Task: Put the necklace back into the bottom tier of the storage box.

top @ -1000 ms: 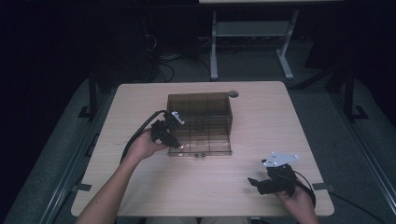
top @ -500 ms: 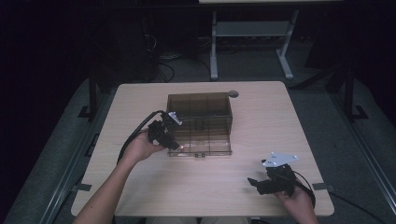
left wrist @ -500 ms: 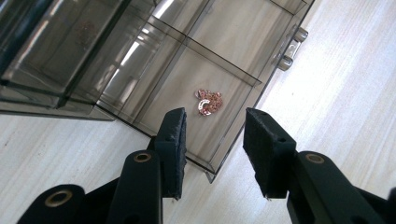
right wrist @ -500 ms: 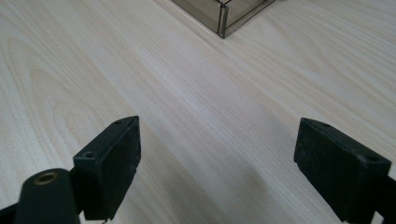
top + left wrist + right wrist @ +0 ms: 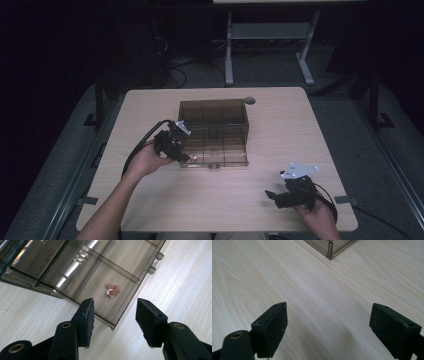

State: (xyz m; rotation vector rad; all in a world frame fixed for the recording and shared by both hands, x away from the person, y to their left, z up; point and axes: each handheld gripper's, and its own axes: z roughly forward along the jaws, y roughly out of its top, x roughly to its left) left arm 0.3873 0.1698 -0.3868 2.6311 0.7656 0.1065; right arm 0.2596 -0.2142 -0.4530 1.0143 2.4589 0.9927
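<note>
The left forearm point(image 5: 117, 200) comes in from the bottom edge and slants up to the left hand point(image 5: 146, 161), which grips the left tongs point(image 5: 186, 155) with their tips aimed rightward. Their jaws have just been opening and stand apart with nothing between the pads point(image 5: 87, 320). The right hand point(image 5: 314, 210) sits low near the bottom edge, holding the right tongs point(image 5: 270, 195) pointing left, jaws spread wide.

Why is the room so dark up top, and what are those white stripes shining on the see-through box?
In the high view the light falls on the table, so the floor around sinks into black; in the left gripper view the stripes are lamp glare on the smoky plastic box, while the little rose-gold trinket stays sharp; in the right gripper view the near jaws look soft and cast shadow on the wood.
</note>
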